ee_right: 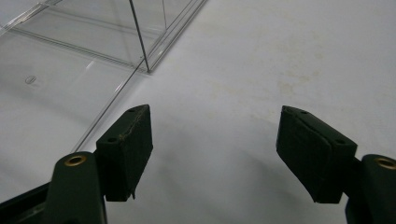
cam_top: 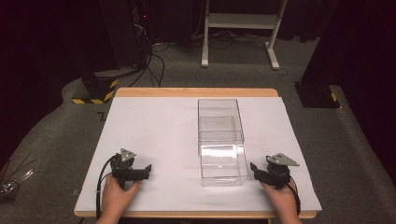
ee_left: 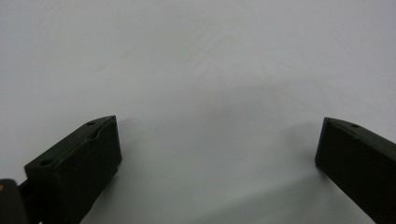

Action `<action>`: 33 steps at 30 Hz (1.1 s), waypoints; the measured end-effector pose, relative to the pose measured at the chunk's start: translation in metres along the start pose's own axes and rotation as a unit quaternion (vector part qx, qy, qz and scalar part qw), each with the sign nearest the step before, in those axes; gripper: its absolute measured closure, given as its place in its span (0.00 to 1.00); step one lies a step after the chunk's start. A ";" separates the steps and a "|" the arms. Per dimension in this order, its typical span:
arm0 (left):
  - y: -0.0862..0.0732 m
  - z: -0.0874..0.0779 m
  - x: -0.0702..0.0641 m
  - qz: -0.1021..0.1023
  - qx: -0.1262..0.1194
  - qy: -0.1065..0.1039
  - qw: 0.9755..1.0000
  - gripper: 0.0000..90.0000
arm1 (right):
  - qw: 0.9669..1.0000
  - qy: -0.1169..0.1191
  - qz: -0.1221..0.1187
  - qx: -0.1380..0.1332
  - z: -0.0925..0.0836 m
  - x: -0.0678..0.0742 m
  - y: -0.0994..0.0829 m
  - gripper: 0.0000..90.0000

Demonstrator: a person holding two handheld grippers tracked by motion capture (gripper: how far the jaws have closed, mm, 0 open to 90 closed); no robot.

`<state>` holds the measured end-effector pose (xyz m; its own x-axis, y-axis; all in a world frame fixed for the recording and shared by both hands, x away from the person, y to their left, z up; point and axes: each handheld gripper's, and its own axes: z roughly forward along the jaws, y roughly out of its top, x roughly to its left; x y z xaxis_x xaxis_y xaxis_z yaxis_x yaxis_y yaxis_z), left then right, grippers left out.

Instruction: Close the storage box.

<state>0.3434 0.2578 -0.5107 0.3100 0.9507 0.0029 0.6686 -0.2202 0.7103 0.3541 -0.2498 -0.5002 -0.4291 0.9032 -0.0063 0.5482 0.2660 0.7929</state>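
While both pairs of jaws are standing wide apart with nothing between them, the left gripper (cam_top: pixel 148 167) and the right gripper (cam_top: pixel 252 166) are resting low over the white table cover (cam_top: pixel 154 126), one on each side of the clear plastic box (cam_top: pixel 220 140). In the right gripper view, the right gripper (ee_right: pixel 214 122) is gaping over bare white sheet, and the box (ee_right: pixel 88 37) is lying just ahead of its left-hand jaw, apart from it. The box is showing thin transparent walls, a sharp upright corner edge, a long bottom edge running along the sheet, and a small oval mark in its floor. In the high view it is looking like two clear parts, a taller shell at the far end and a lower, drawer-like part (cam_top: pixel 224 167) sticking out toward the person, with a bright glare across it. That nearer part is sitting just beside the right gripper's tips and somewhat farther from the left gripper's. In the left gripper view, the left gripper (ee_left: pixel 218 122) is pointing at plain white sheet alone. The left hand (cam_top: pixel 117 196) and the right hand (cam_top: pixel 281 198) are coming in from the near table edge, each gripping its tool from behind, with the jaws angling inward toward the box. A cable (cam_top: pixel 99 186) is trailing back from the left gripper.
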 end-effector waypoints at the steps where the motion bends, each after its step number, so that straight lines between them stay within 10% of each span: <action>1: 0.000 0.000 0.000 0.002 0.002 0.000 1.000 0.00 | 1.000 0.000 -0.008 0.002 0.001 0.000 0.000 0.30; 10: 0.000 0.000 0.000 0.002 0.002 0.000 1.000 0.00 | 0.999 -0.005 -0.008 0.035 0.007 0.003 0.004 0.28; 33: 0.000 0.000 0.000 0.000 0.000 0.000 1.000 0.00 | 1.000 0.002 -0.005 -0.002 -0.018 -0.011 0.011 0.24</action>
<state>0.3434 0.2577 -0.5107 0.3100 0.9507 0.0037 0.6681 -0.2206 0.7106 0.3523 -0.2627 -0.4805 -0.4376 0.8991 -0.0109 0.5406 0.2728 0.7958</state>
